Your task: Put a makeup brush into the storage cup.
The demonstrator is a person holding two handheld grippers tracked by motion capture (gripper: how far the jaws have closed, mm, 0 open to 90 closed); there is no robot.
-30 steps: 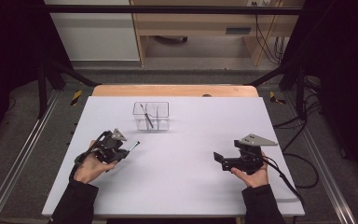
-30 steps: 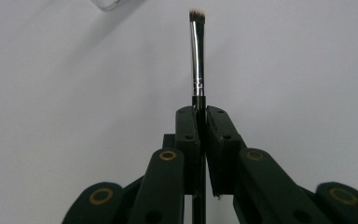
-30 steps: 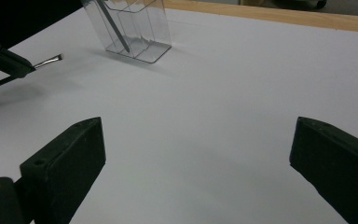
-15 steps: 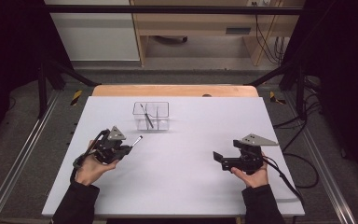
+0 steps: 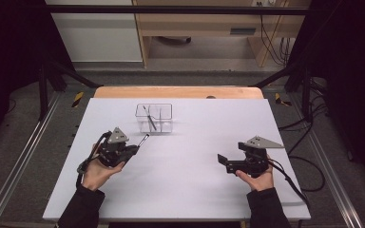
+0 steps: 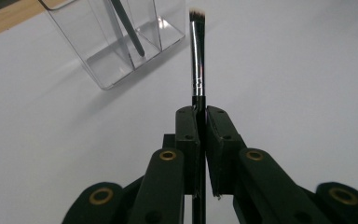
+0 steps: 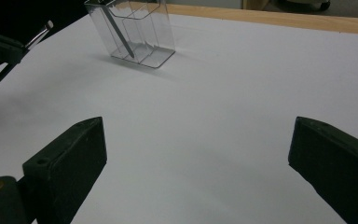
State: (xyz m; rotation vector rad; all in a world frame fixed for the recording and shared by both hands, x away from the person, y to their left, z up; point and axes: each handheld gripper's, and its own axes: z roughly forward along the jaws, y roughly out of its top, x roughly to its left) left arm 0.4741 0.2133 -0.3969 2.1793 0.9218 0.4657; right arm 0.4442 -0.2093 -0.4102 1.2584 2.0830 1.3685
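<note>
Left tongs [image 6: 198, 122] have the little makeup brush [image 6: 197, 51] pinched tight and it's creeping up toward the clear organizer [image 5: 154, 117].

Compared with a second ago, the left hand [image 5: 96, 172] has slid a bit up and to the right across the bench [image 5: 190, 190], so the bristle tip now sits nearer the organizer but not over it yet. Looks to me like the brush is headed for one of the compartments, joining the dark brush [image 5: 149, 118] already leaning in the left one. Handle's clamped low down, bristles pointing away from the hand. Right tongs [image 5: 224, 161] are wide open, holding nothing, parked well apart on the right and basically unmoved.
</note>
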